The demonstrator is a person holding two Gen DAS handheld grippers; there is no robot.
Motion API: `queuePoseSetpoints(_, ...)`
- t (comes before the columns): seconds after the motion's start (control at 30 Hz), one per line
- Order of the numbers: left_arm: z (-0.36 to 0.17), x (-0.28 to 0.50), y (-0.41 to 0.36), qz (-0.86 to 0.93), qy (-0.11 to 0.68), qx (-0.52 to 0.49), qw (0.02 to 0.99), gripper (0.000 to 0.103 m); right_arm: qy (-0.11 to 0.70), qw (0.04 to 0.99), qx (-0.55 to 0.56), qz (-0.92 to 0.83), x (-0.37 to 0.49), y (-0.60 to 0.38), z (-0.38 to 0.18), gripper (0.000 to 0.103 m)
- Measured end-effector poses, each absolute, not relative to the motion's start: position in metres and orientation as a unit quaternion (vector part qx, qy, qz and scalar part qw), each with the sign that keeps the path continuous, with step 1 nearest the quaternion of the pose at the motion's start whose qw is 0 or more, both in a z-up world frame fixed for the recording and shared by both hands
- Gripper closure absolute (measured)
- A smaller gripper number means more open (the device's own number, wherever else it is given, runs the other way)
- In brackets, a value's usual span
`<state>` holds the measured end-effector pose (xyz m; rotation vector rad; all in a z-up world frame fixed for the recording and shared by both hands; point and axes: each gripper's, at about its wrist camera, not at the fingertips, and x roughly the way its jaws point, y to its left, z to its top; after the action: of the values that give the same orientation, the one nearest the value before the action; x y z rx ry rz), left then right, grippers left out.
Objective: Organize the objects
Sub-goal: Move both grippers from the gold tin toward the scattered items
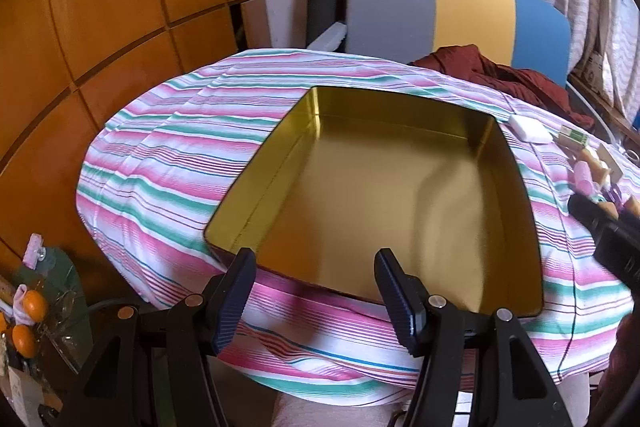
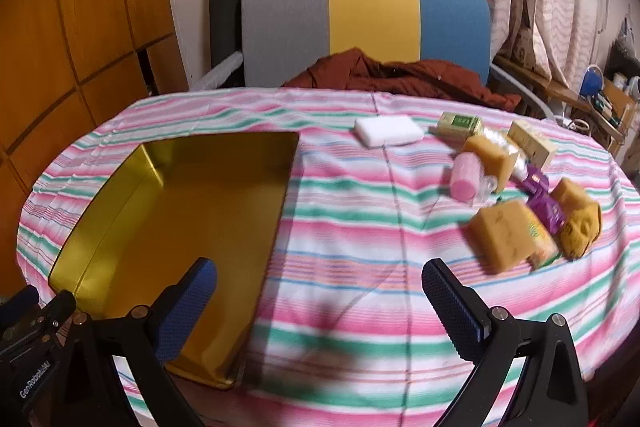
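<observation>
- Two risks come from the striped cloth (image 2: 360,227) over the surface: it lies loose and creased, so a finger dragged across it could bunch it and shift everything on it.
- The gold tin (image 2: 180,211) sits empty on the left side of the cloth, well apart from the items. It looks light and slick, so a nudge on its rim could slide it toward the near edge.
- The left gripper (image 1: 316,291) hovers at the tin's near rim, fingers spread wide and grasping nothing; lowering it carelessly could knock the wall.
- The right gripper (image 2: 320,291) hangs over bare cloth between tin and pile, fingers likewise released and empty.
- The white block (image 2: 389,131) lies alone beyond the pile; it is flat, so fingers may scrape cloth instead of gripping it.
- The yellow sponges (image 2: 504,231), small boxes (image 2: 532,143), pink roll (image 2: 464,179) and purple packet (image 2: 546,203) lie touching in a heap on the right. Reaching for one could push or snag its neighbours, and the roll could trundle away.
</observation>
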<state>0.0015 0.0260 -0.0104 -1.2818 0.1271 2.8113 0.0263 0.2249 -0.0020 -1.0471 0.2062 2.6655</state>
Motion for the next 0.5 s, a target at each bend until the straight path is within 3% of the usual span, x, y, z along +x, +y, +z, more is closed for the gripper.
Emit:
queuePoseSetpoints(0.2, -0.017, 0.004, 0.041, 0.895, 0.028, -0.437, 0.089, 0.041, 0.057, 0.038, -0.374, 0.925, 0.026, 0.254, -0.005, 0.000)
queuePoseSetpoints(0.5, -0.024, 0.019, 0.073, 0.885, 0.045, -0.441, 0.143, 0.041, 0.032, 0.112, -0.356, 0.927, 0.065, 0.318, -0.013, 0.000)
